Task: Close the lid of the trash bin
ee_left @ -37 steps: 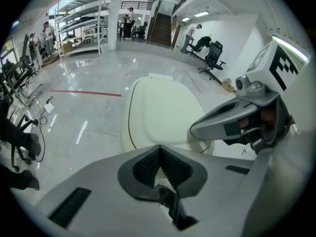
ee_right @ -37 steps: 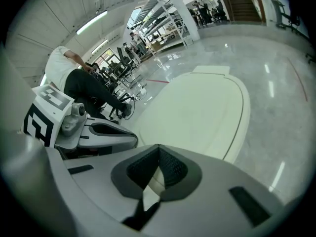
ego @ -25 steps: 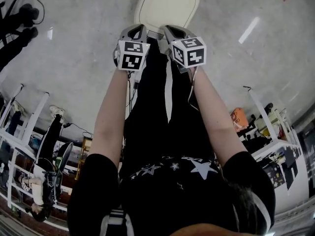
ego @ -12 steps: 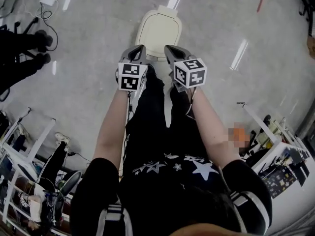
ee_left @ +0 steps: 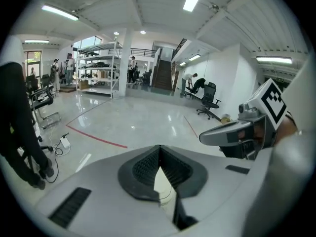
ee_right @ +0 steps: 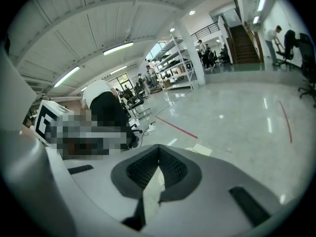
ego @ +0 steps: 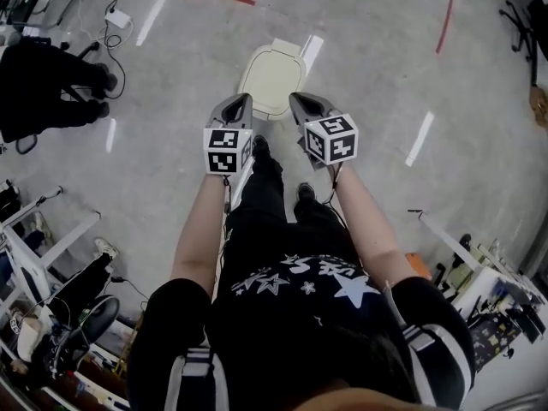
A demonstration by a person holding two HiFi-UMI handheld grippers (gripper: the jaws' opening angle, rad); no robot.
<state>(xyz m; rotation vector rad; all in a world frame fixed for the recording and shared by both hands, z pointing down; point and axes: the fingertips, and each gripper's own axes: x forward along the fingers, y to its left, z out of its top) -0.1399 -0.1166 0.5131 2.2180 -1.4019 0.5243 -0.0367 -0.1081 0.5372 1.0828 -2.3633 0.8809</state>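
Both jaws together; closed cream trash bin [ego: 272, 77]

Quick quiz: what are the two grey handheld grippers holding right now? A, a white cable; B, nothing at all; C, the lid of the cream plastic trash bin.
B: the left gripper and the right gripper each show their jaws together with nothing between them, while the cream plastic trash bin stands on the floor beyond them.
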